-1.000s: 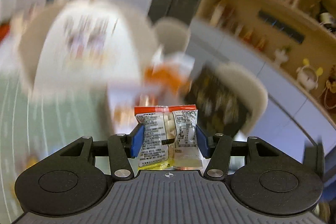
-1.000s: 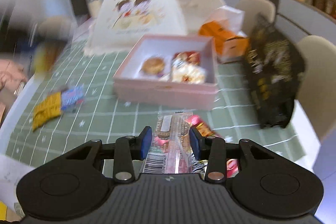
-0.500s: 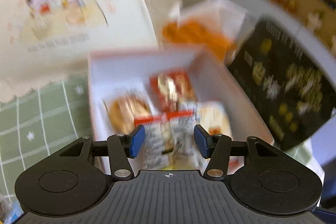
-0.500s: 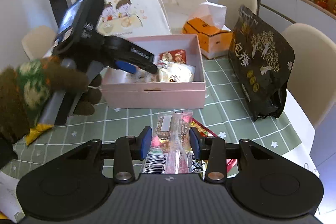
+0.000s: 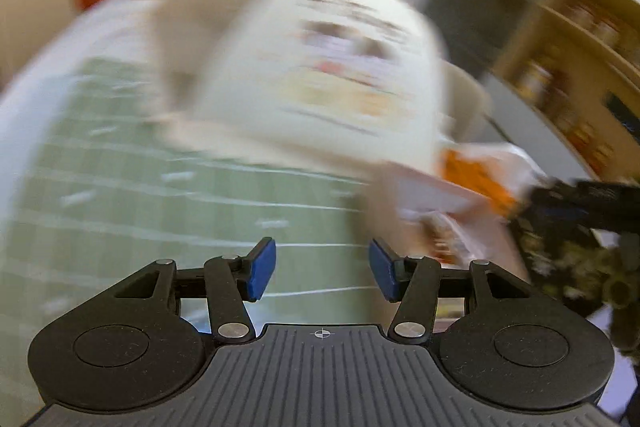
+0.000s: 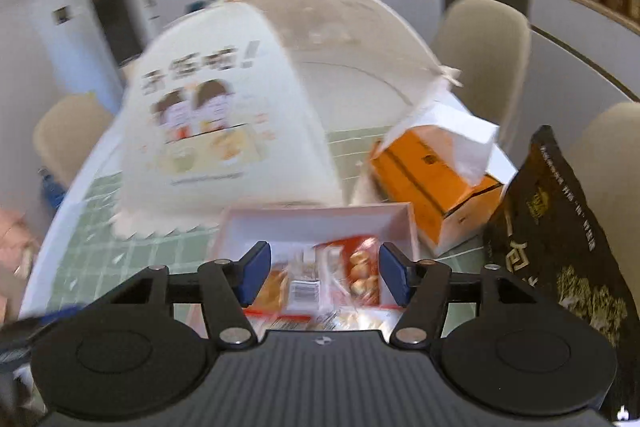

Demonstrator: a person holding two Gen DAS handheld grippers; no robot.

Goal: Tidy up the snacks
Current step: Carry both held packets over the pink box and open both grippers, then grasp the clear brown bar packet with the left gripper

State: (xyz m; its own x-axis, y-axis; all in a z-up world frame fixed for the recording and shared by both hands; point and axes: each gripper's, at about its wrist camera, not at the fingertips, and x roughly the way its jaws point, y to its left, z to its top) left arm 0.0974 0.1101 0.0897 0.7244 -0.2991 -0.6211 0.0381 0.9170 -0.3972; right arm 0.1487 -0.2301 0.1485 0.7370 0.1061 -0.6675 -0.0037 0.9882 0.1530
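Right gripper [image 6: 324,273]: jaws spread wide, nothing between the blue pads, poised directly over the pink box [image 6: 400,217]. Beneath it, inside the box, lie several wrapped snack packets [image 6: 332,275], among them a red-edged pack showing round golden pieces and a clear pack with a barcode label; its print is too blurred to read. Left gripper [image 5: 322,269]: likewise released and empty, above bare green checked tablecloth [image 5: 160,195], with the box off to its right in a heavily blurred view. Progress, as judged: a number of snacks are already in the box, and neither gripper carries one; whether loose snacks remain on the table cannot be told, since no stray packets show. Surroundings: a white mesh food cover [image 6: 224,115] printed with two cartoon children and large Chinese characters, smeared beyond reading; an orange tissue box [image 6: 432,183] with a small dark emblem; a black bag [image 6: 560,243] with gold Chinese lettering, one large character appearing to be "包".
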